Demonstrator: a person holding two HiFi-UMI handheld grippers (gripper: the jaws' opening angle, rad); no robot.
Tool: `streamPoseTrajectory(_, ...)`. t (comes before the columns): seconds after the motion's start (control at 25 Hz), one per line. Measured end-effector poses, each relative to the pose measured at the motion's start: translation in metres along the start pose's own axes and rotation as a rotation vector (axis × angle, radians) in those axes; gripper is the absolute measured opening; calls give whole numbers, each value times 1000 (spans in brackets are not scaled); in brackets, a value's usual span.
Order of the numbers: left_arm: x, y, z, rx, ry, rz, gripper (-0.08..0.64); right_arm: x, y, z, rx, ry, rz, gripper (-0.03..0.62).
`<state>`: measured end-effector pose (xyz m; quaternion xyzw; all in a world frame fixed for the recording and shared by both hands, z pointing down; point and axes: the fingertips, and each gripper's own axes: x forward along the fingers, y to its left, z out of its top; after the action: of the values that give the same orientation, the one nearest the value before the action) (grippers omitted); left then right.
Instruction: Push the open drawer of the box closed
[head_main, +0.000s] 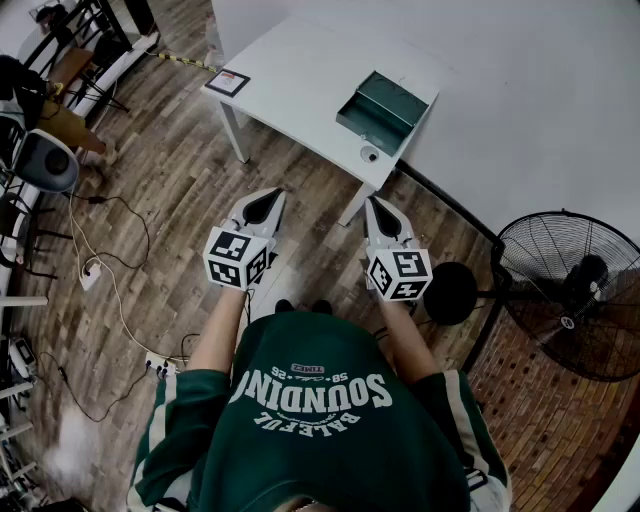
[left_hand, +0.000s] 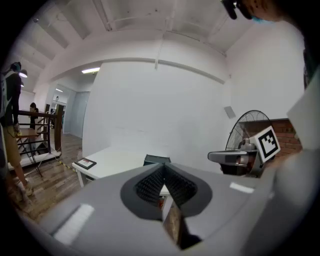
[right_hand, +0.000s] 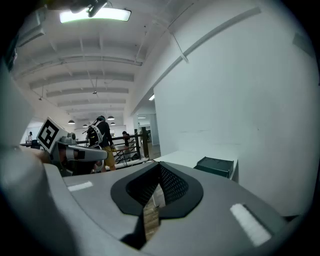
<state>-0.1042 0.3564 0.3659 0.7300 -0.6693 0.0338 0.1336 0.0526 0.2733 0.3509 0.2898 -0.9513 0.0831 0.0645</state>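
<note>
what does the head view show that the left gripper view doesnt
Only the head view: the open inside of the drawer from above, a small round object beside it, a power strip on the floor, and the person's green shirt. Only the left gripper view: the ceiling and a lit lamp, plus the left claw close up, tips meeting with nothing between. Both: the white table, green box, framed card on the table's corner, fan, and right claw.
</note>
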Motion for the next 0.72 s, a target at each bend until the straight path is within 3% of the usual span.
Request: streamPoseTrajectory(0.72, -27, 38, -19, 0, 19, -31, 52, 13, 35, -24, 49, 19, -64, 2)
